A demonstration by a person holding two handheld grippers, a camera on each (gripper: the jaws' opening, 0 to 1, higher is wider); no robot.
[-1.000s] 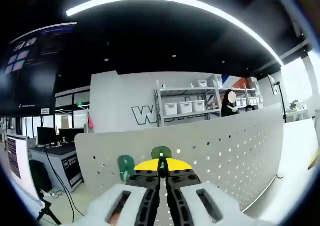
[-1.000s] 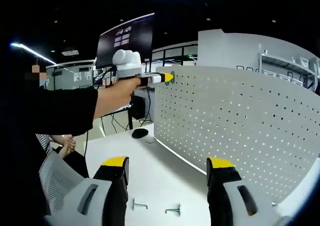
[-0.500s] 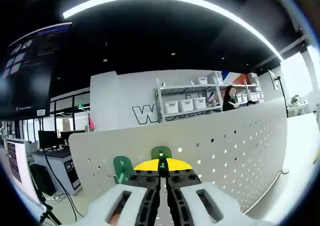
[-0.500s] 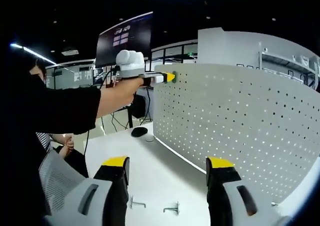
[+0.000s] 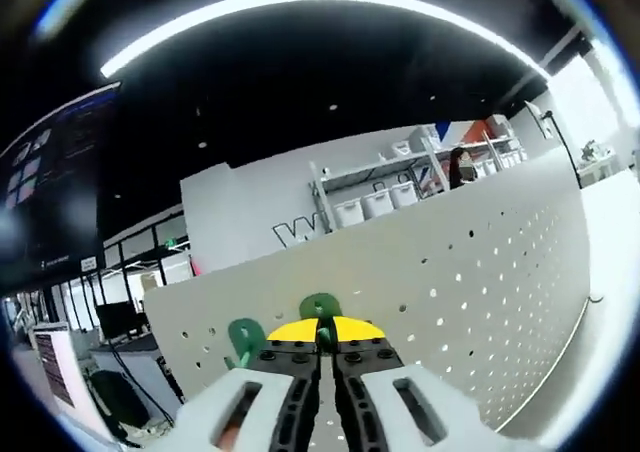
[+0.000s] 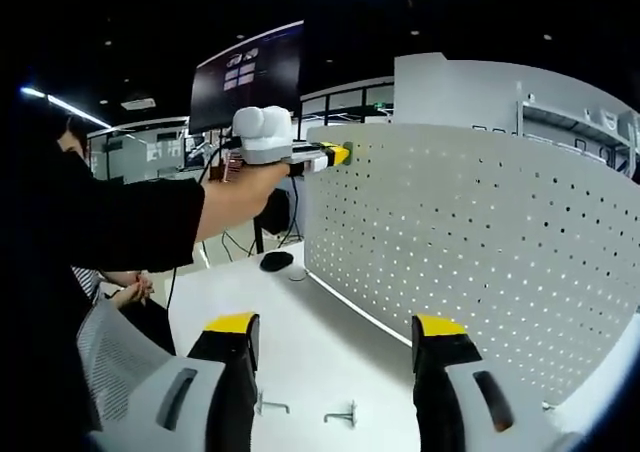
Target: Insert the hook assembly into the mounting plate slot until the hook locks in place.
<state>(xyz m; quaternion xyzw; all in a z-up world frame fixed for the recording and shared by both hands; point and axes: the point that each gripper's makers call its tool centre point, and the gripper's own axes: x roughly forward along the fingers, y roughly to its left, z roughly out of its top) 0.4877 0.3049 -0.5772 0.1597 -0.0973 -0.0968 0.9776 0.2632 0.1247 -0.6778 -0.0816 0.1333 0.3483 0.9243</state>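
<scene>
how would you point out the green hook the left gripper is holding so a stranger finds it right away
Find the white pegboard standing on the table, then its top edge. The green hook sits pinched between the left gripper's yellow-tipped fingers; its neighbour, another green hook, hangs free on the board.

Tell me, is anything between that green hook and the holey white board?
Nothing visible. The left hand-held gripper holds the green hook right at the pegboard, near its top edge, beside another green hook.

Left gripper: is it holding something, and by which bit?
Yes. The left gripper is shut on a green hook, pinching its lower end at the pegboard. The right gripper is open, holding nothing.
</scene>
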